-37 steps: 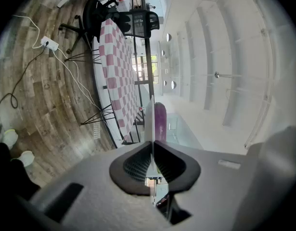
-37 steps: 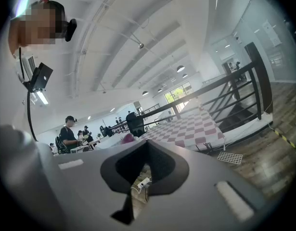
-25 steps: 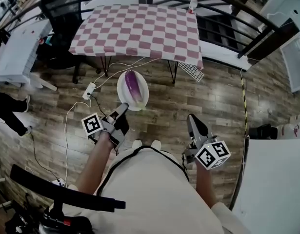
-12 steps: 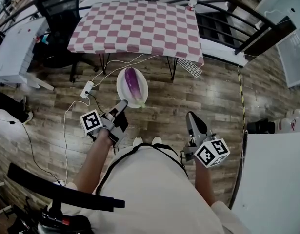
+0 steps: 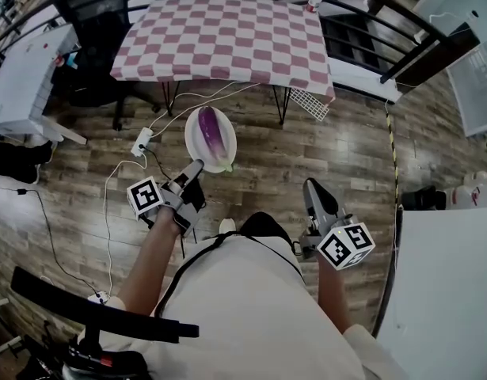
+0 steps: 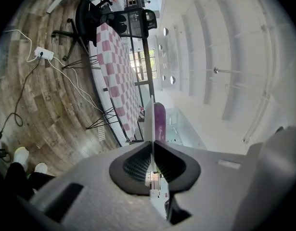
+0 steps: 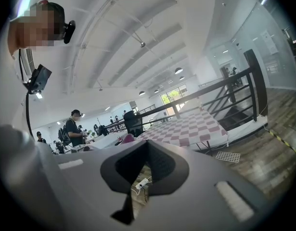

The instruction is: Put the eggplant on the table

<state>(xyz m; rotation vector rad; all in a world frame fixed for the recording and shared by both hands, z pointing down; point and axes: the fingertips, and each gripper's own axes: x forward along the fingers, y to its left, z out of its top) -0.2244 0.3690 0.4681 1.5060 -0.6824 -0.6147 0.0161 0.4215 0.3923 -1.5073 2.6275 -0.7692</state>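
Clearly the eggplant [image 5: 214,131] lies lengthwise down the middle of the white plate [image 5: 193,137], which the left gripper [image 5: 194,171] clamps by its near rim, short of the checkered table's [image 5: 227,38] near edge; the right gripper [image 5: 314,190] is closed on nothing. Glossy and rounded, it looks firm, fairly heavy and apt to roll, so I judge it best gripped across its thick middle.

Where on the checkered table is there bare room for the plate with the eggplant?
Nearly the whole checkered table is bare, from the near edge back; only a bottle stands at its far right corner. Nowhere is it crowded.
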